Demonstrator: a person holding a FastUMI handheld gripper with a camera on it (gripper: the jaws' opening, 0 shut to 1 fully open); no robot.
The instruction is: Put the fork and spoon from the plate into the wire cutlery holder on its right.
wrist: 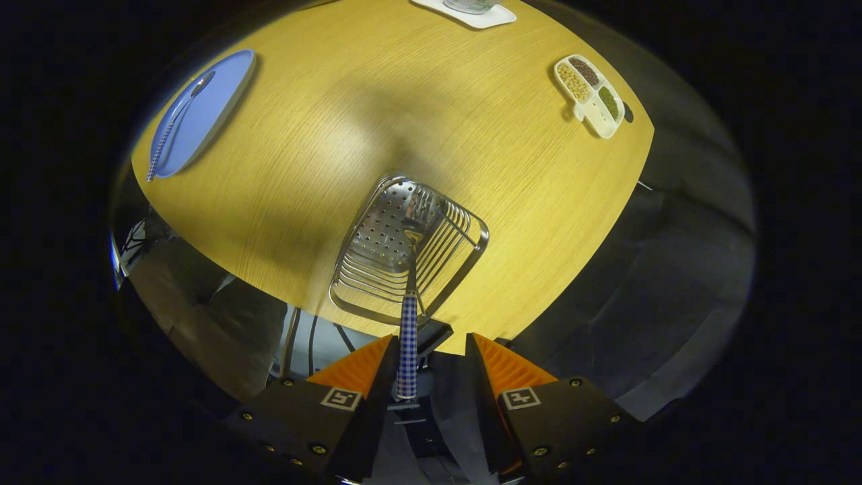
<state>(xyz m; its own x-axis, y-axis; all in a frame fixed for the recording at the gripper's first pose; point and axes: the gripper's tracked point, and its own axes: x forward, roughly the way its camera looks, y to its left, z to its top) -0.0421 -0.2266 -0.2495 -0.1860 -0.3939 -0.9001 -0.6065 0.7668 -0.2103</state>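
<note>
Your tongs [431, 360] stand apart; the fork [409, 296] leans against the left finger, head inside the wire holder [407, 252], tines indistinct.

white tray [471, 15] cut off at far table edge, divided dish [592, 94] contents too small to identify

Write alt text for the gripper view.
The gripper hangs open over a wire cutlery holder on a round wooden table, a checked-handled fork standing in it between the jaws. A matching spoon lies on a blue plate beyond.
</note>
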